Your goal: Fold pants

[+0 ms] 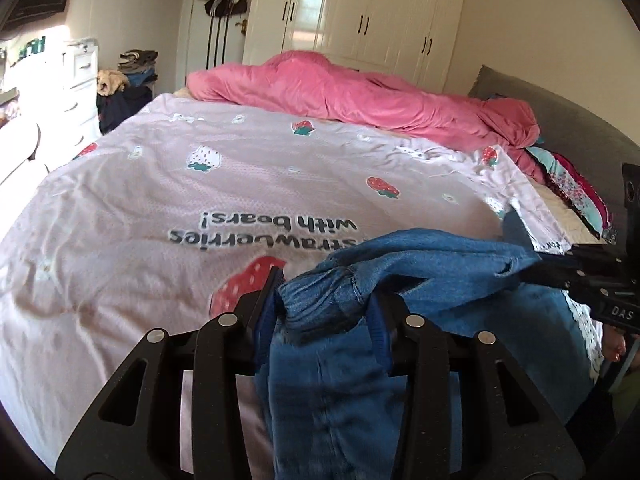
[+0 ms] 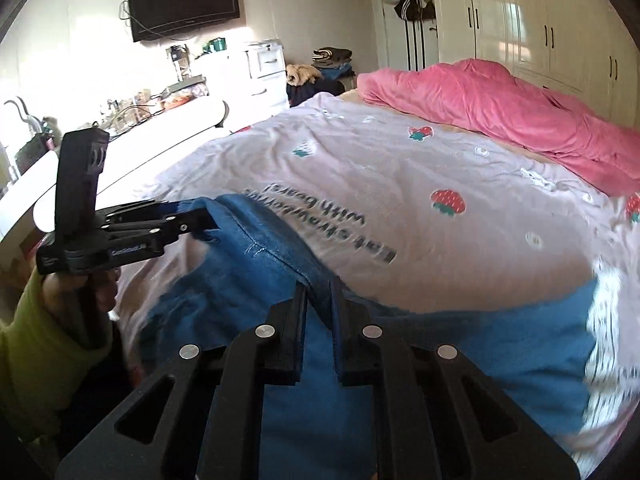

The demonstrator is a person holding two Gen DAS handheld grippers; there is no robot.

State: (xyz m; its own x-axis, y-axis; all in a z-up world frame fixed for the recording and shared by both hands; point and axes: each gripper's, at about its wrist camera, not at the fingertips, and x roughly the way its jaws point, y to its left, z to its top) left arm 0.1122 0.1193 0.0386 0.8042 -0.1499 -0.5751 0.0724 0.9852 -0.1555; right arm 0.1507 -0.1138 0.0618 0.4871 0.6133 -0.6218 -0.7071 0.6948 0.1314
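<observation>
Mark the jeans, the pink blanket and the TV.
jeans (image 1: 332,292), left wrist view, bunched denim between the fingers.
pink blanket (image 1: 360,96), left wrist view, middle of the heap at the far end of the bed.
TV (image 2: 184,2), right wrist view, centre of the dark screen.

The right gripper (image 2: 318,300) pinches a fold of the blue jeans (image 2: 256,264), jaws nearly together on the denim. To its left, the left gripper (image 2: 208,216), held by a hand (image 2: 76,292) in a yellow-green sleeve (image 2: 36,344), clamps the same jeans' edge above the strawberry-print bedspread (image 2: 400,184)
</observation>
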